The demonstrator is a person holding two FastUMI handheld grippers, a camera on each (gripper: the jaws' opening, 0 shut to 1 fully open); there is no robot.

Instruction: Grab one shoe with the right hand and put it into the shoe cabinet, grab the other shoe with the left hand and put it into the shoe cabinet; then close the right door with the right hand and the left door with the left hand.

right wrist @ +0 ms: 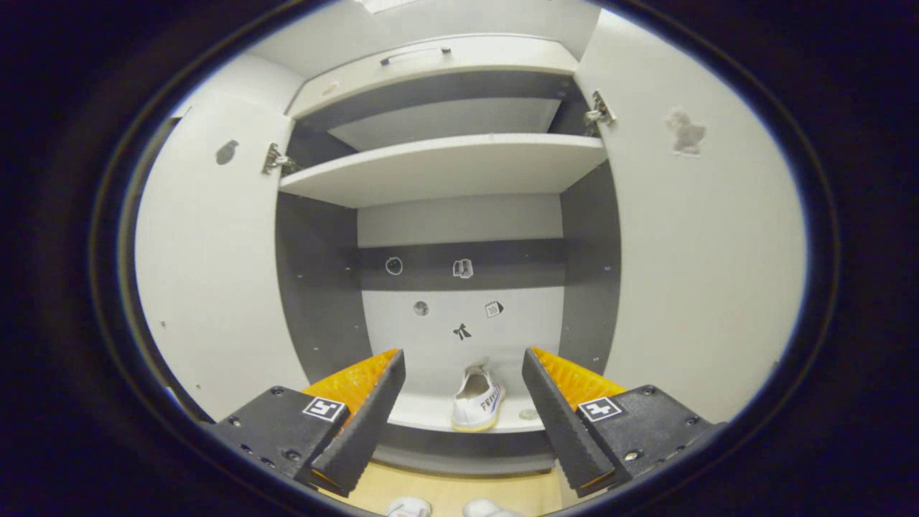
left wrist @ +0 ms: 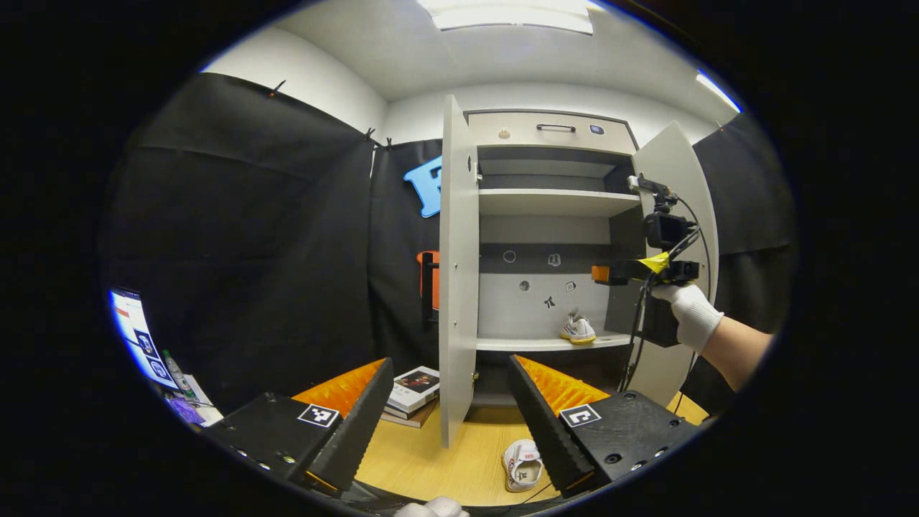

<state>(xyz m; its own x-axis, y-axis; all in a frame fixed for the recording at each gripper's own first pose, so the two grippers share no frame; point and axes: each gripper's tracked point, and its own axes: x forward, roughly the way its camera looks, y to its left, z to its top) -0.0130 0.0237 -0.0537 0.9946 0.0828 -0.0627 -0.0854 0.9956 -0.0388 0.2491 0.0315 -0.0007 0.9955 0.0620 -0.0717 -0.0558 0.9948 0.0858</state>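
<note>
With both the left gripper [left wrist: 445, 413] and right gripper [right wrist: 463, 409] spread, the light, soft shoe [left wrist: 523, 464] near the floor's front edge is best pinched at its stiffer heel collar

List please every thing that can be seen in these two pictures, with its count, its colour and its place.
shoe cabinet: one, pale grey, against the wall, both doors open
shoe on the shelf: one, white, lower shelf inside the cabinet
shoe on the floor: one, white, wooden floor in front of the cabinet
books: a small stack, floor, left of the left door
screen: one, lit, far left
left gripper: one, open, empty, above the floor
right gripper: one, open, empty, facing the shelf
gloved hand: one, white glove, holding the right gripper by the right door
</note>
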